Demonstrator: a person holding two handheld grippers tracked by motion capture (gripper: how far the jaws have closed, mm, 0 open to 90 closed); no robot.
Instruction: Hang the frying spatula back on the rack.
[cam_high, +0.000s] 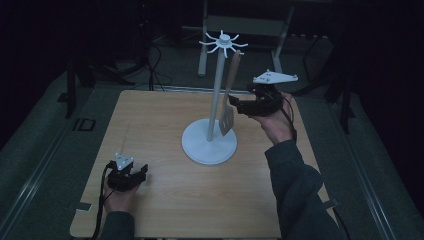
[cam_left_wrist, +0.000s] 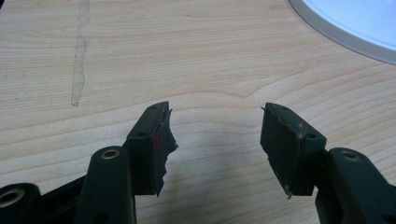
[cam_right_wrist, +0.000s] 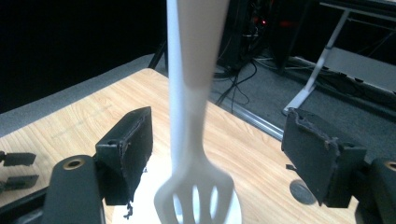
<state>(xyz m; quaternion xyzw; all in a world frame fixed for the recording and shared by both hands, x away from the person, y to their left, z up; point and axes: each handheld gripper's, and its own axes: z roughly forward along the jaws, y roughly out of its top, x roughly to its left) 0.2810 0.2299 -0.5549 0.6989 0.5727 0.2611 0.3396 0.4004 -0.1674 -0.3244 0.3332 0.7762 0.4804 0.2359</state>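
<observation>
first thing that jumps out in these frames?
The white rack standing mid-table, spoked top and round base, with a slotted spatula hanging beside its pole. The right gripper is open with the spatula between its jaws, not touching. The left gripper sits open, low over the near-left of the wooden table.

The person's left hand (cam_high: 119, 199) holds the black two-fingered left gripper (cam_high: 145, 171) low over the near-left part of the pale wooden counter (cam_high: 165, 200), its fingers (cam_left_wrist: 152, 140) spread wide apart with bare counter between them. The right hand (cam_high: 274, 125), forearm in a dark sleeve (cam_high: 295, 185), holds the black right gripper (cam_high: 233, 103) raised higher, pointing left, its fingers (cam_right_wrist: 128, 149) also spread wide.
</observation>
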